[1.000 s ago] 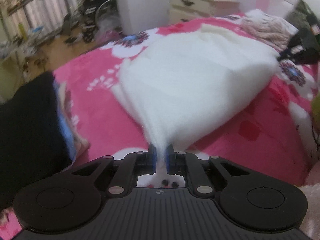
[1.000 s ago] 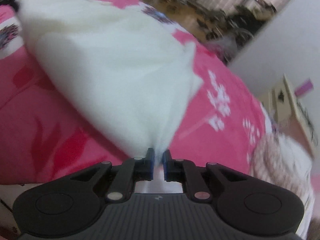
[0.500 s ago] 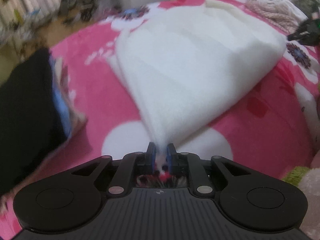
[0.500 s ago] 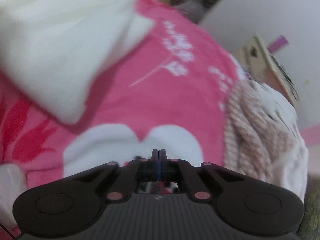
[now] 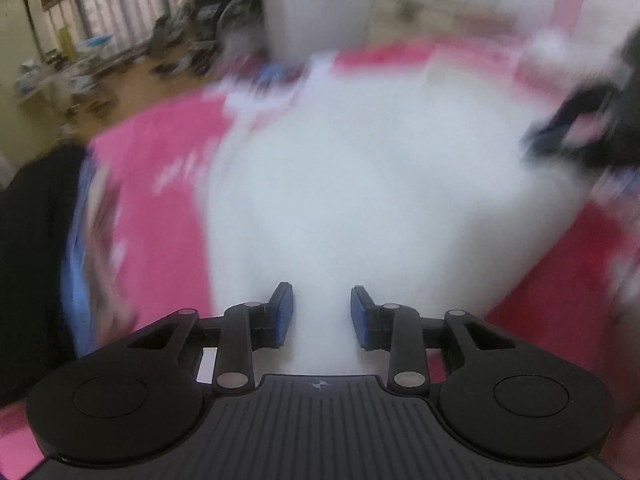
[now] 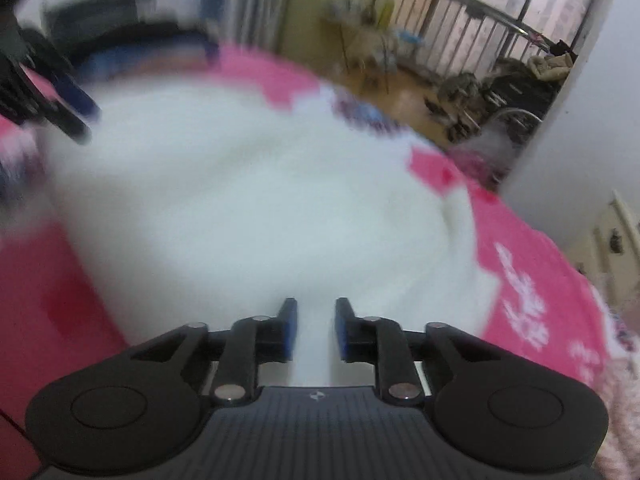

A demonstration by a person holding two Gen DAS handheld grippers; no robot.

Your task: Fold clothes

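- Jaws just opening on both: left gripper (image 5: 321, 312) and right gripper (image 6: 316, 328) parted, white garment (image 5: 360, 184) between the pads, released.
- Lying flat on pink blanket (image 5: 160, 184), middle of bed, near both grippers.
- One fold apparently down; more folding likely left.

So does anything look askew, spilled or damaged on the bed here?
Nothing stands out. Both views are motion-blurred, but the white garment lies in one piece on the pink floral blanket, with no visible tear or stain. The left gripper and right gripper have just been opening, fingers apart over the cloth.
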